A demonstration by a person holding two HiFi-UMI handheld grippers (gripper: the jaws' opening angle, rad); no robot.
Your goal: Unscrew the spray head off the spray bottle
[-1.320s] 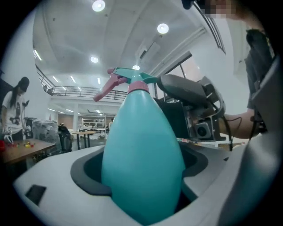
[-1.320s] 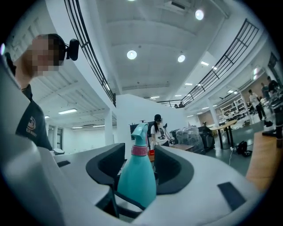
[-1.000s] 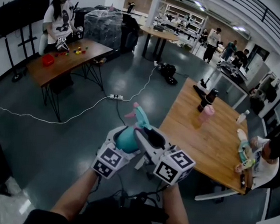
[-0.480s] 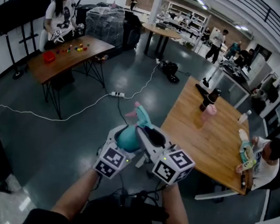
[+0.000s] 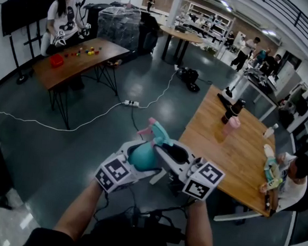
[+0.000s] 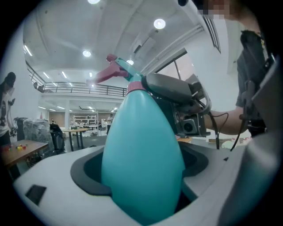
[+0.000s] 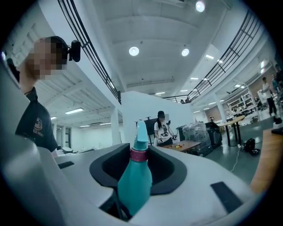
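left tool [image 6: 142, 176] clamps spray bottle [image 6: 143, 132] | right tool [image 7: 140, 165] closing (narrower than before) onto spray head [image 7: 140, 140]

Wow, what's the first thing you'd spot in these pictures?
The teal spray bottle, held up in the middle, clamped in the left gripper. The jaws of the right gripper have just been closing onto its pink collar. To its right stands a long wooden table.

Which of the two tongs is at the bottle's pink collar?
The right tongs: their jaws have just been closing onto the pink collar. The left tongs clamp the bottle's wide teal body.
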